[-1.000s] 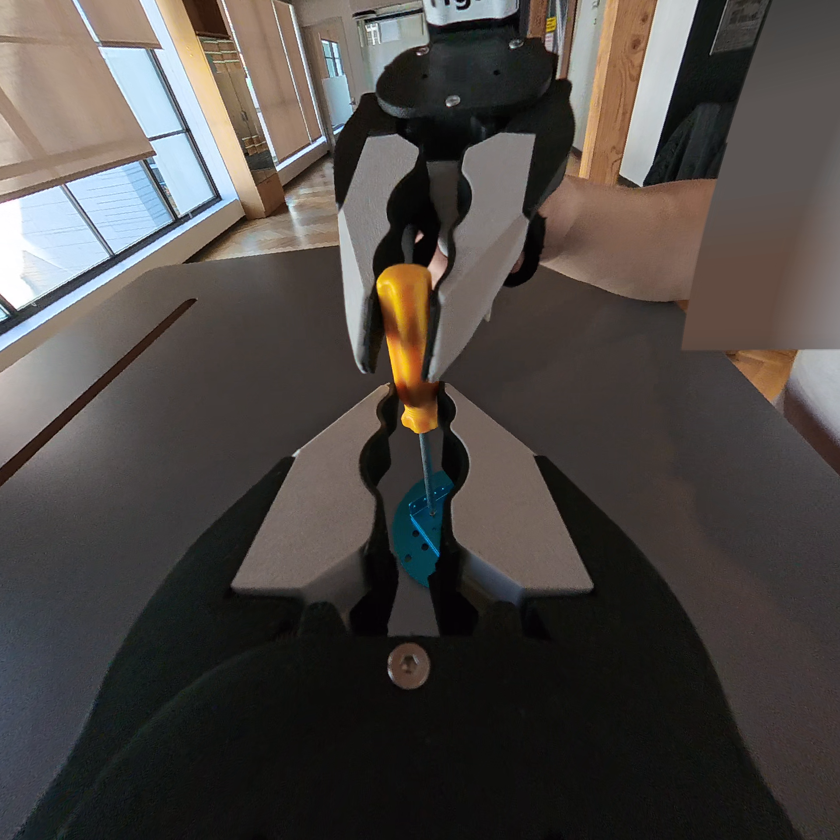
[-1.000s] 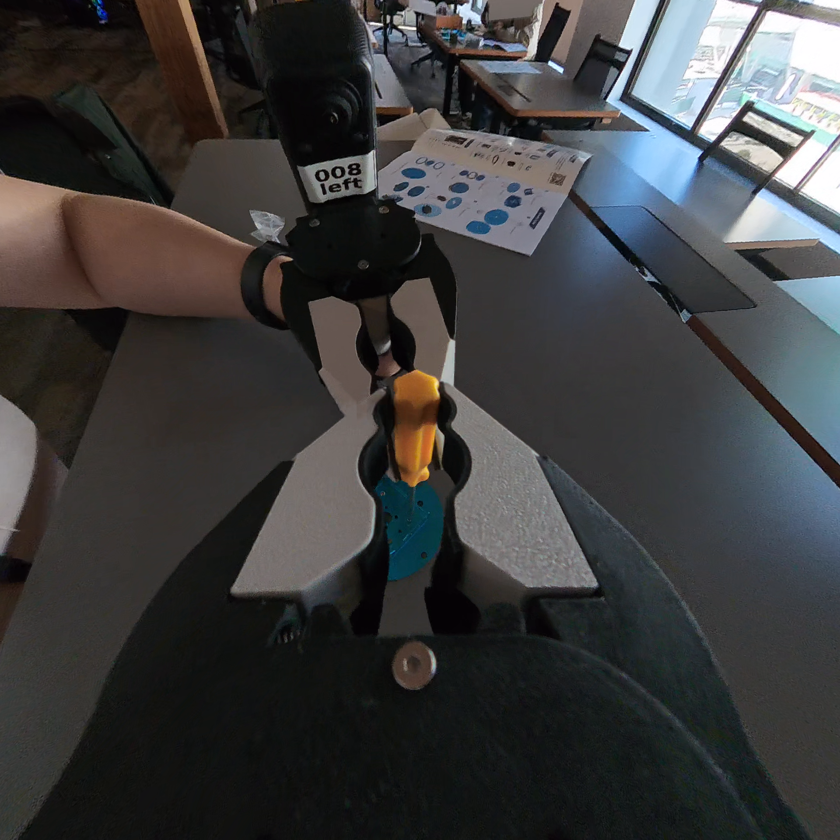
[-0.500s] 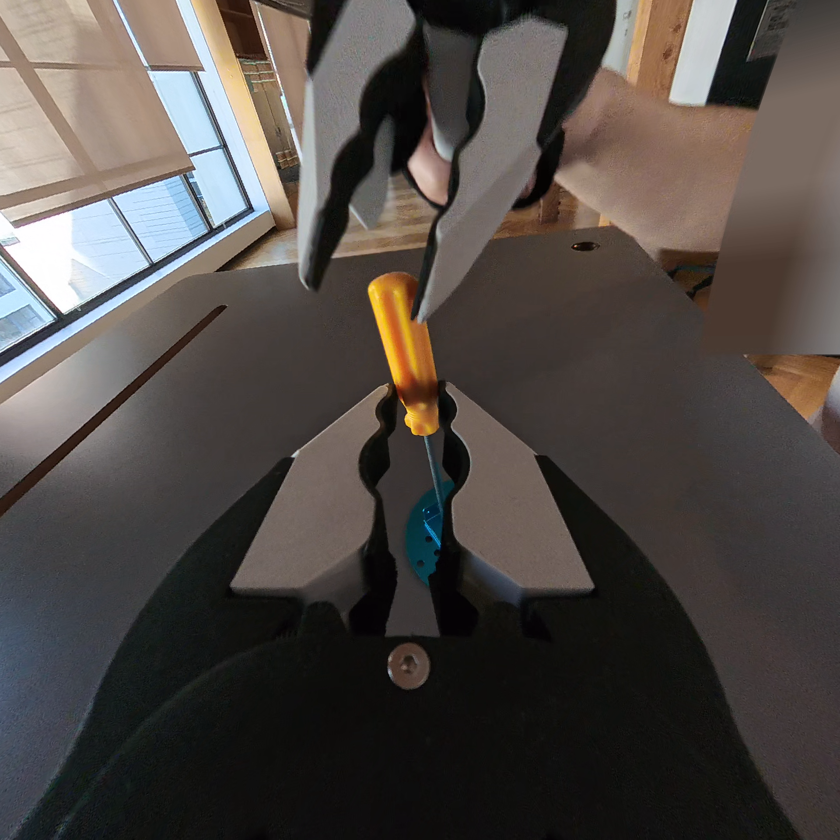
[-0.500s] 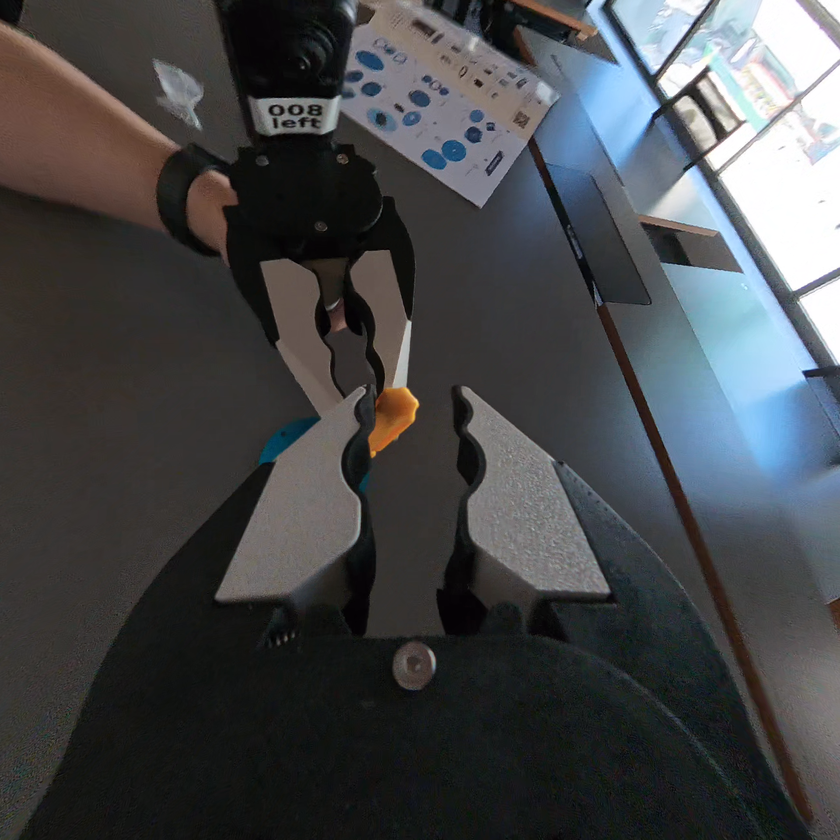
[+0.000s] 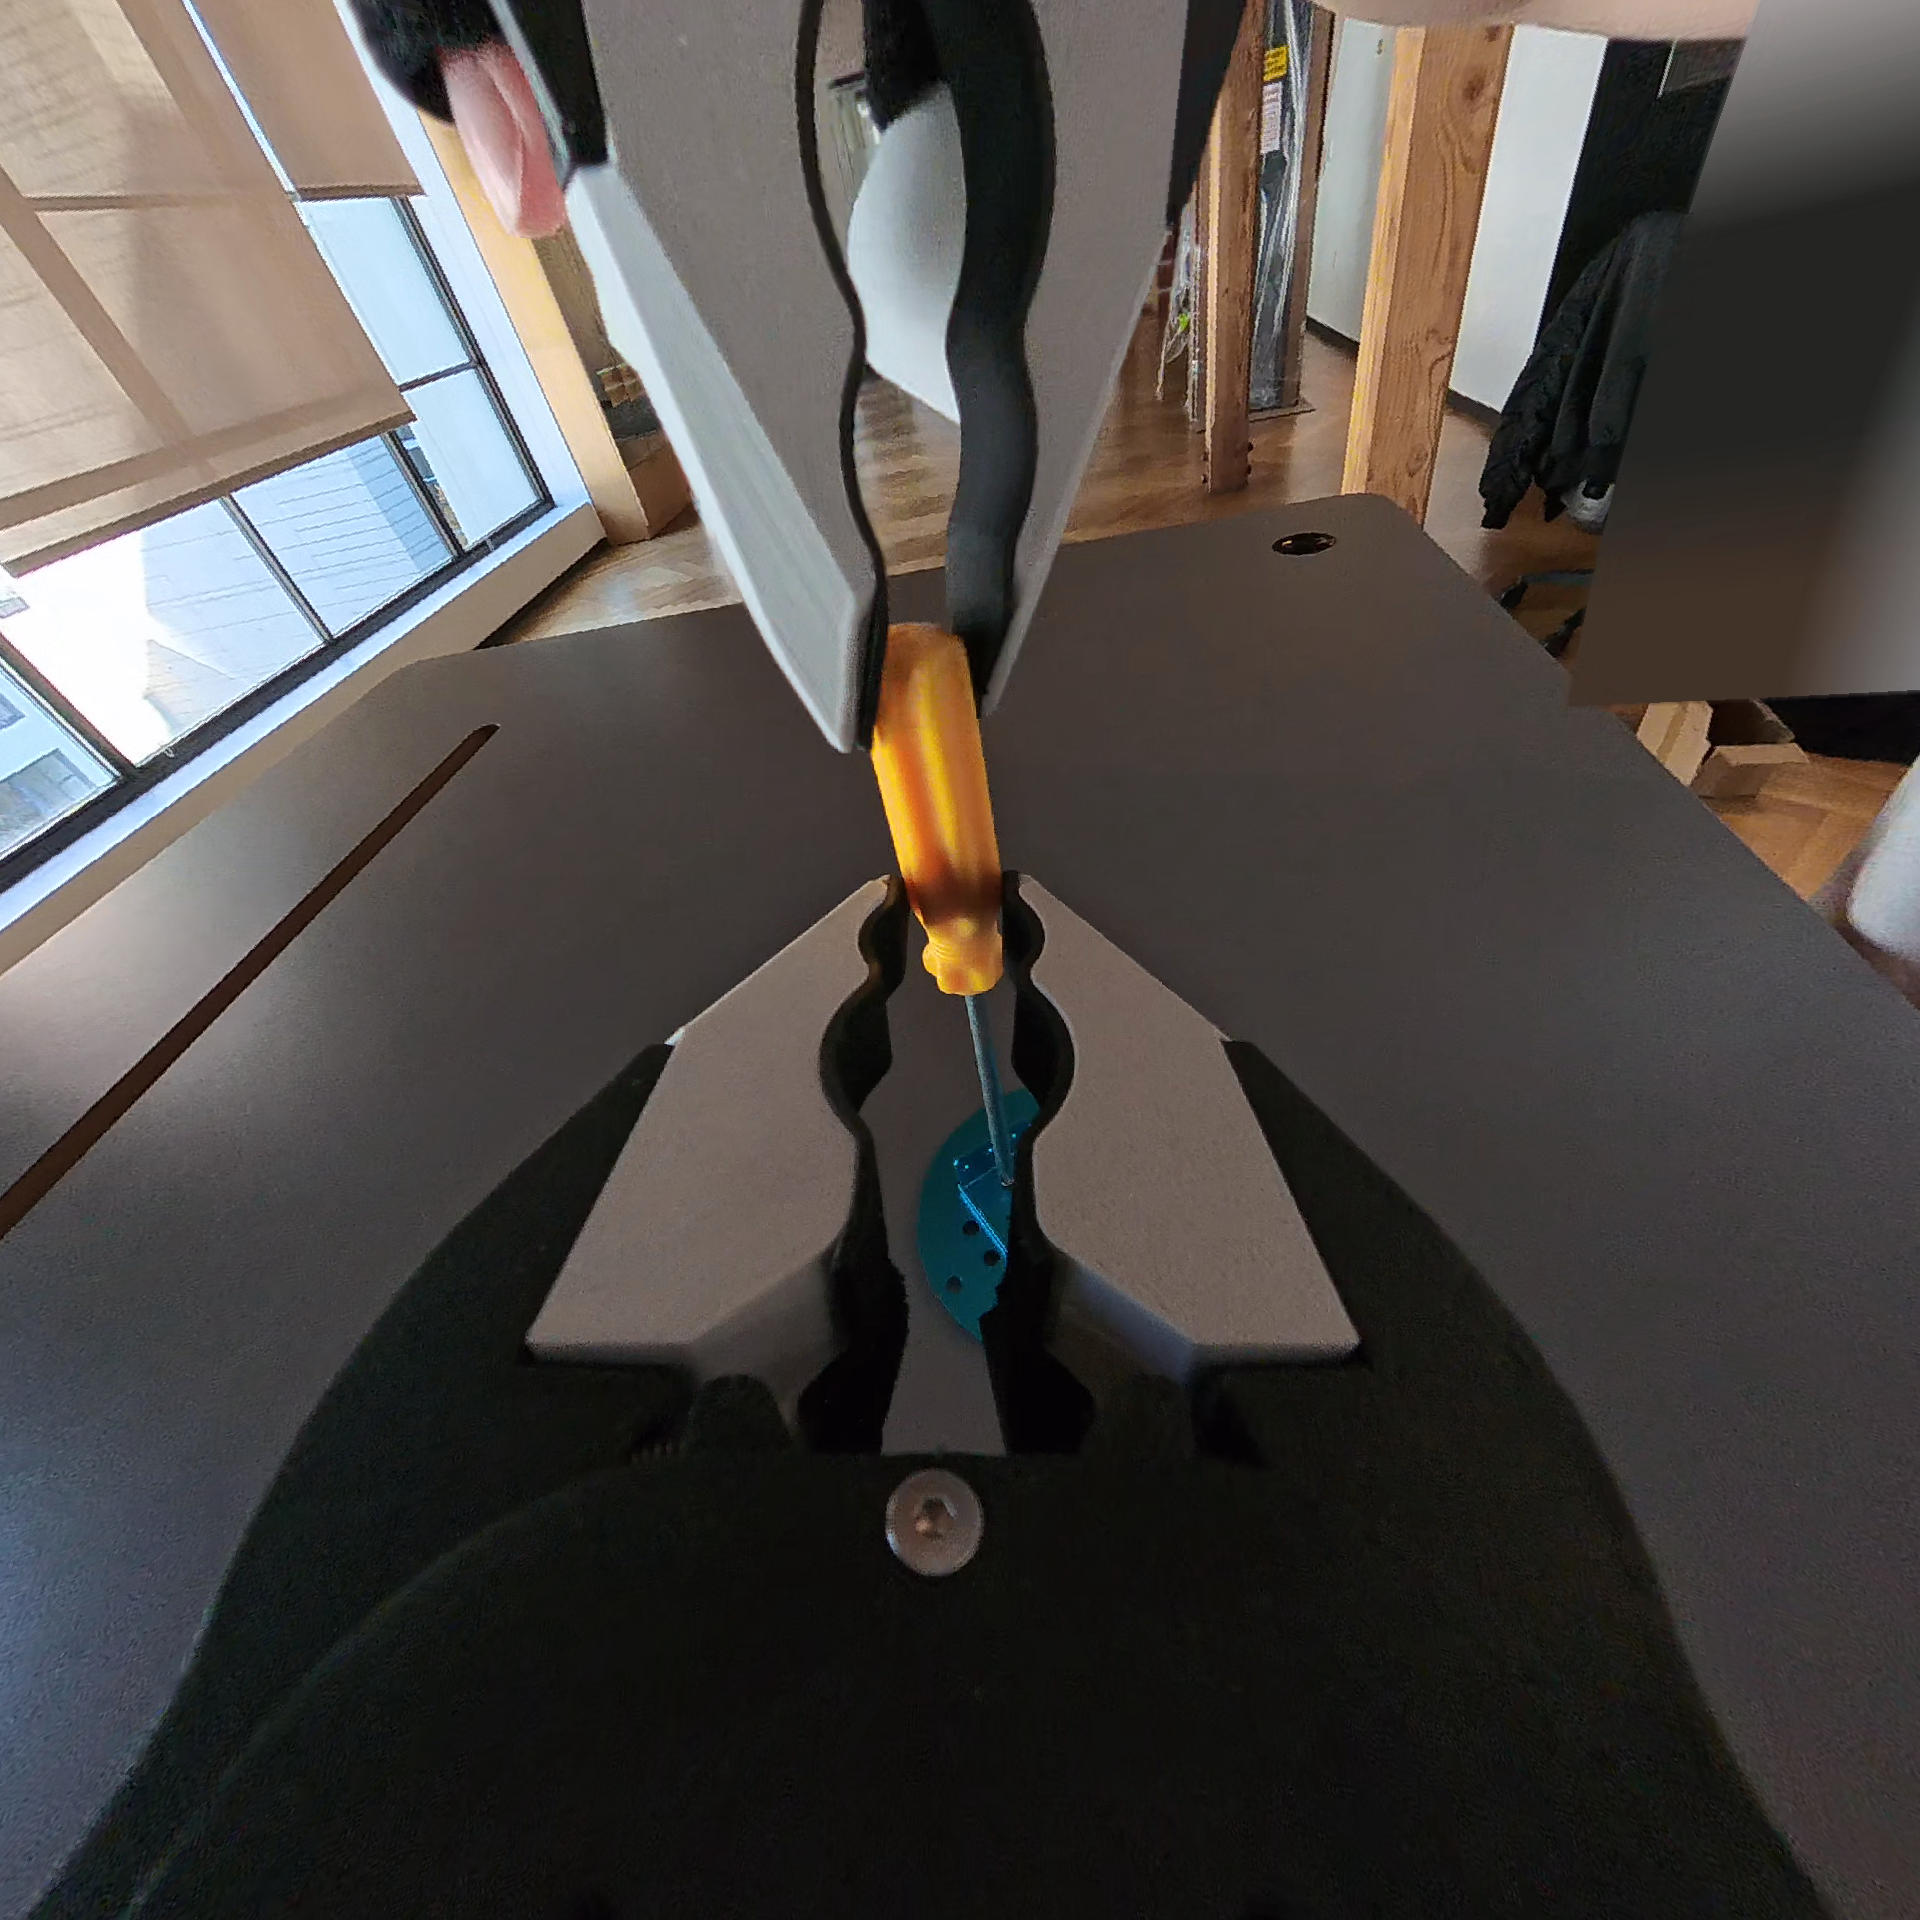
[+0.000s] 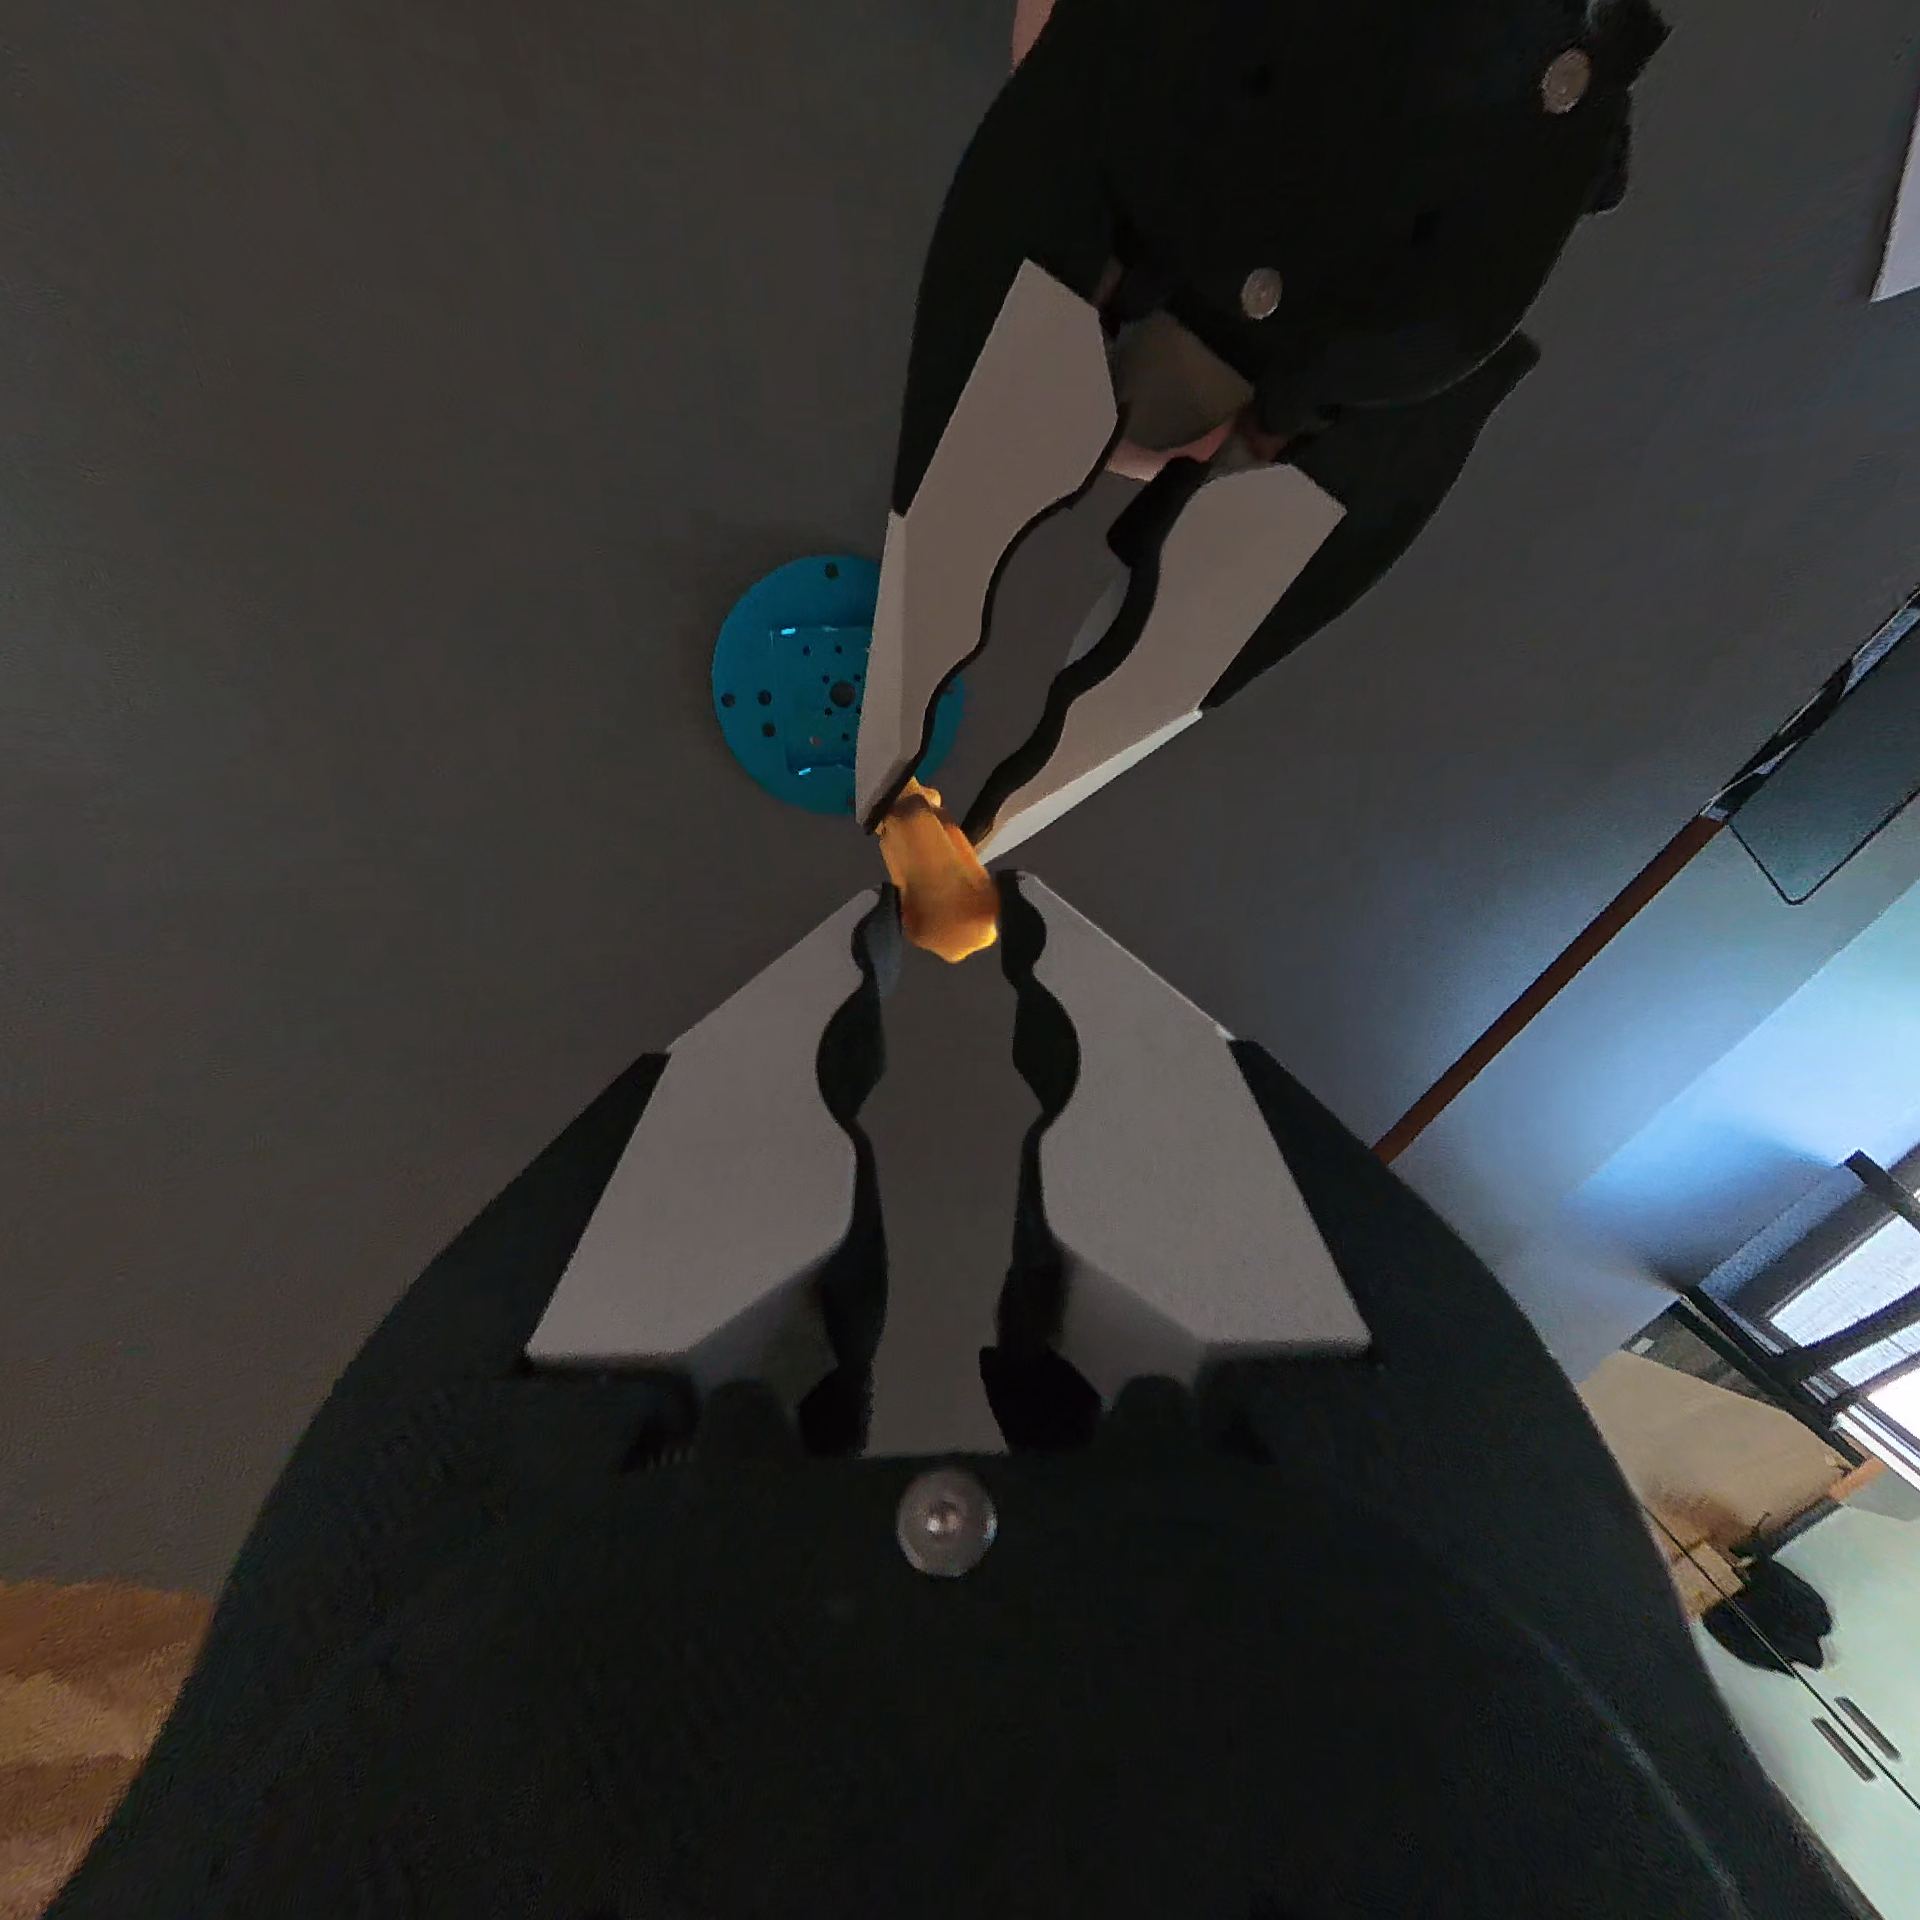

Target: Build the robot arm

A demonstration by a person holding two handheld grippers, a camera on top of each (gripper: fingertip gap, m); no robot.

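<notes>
An orange-handled screwdriver (image 5: pixel 935 810) stands nearly upright, leaning a little. Its thin shaft tip rests on a small blue bracket (image 5: pixel 982 1195) on a blue perforated disc (image 5: pixel 961 1268) lying on the dark table. My left gripper (image 5: pixel 953 883) is shut on the lower part of the handle. My right gripper (image 5: pixel 925 707) comes down from above and is shut on the handle's top end. In the right wrist view, the handle (image 6: pixel 940 899) sits between my right gripper's tips (image 6: pixel 948 888). The left gripper (image 6: pixel 925 826) meets it from the far side, partly covering the disc (image 6: pixel 779 675).
The dark grey table (image 5: pixel 1403 883) has a long slot (image 5: pixel 260 935) at the left and a round cable hole (image 5: pixel 1304 543) at the far edge. Windows with blinds are at the left, wooden posts (image 5: pixel 1397 260) behind. A white sheet's corner (image 6: pixel 1903 208) lies at the right. The tips of both grippers are at nearly the same place.
My right gripper let go of the handle, swung up above it, and has closed again on its top end, now pointing down. My left gripper kept its hold throughout.
</notes>
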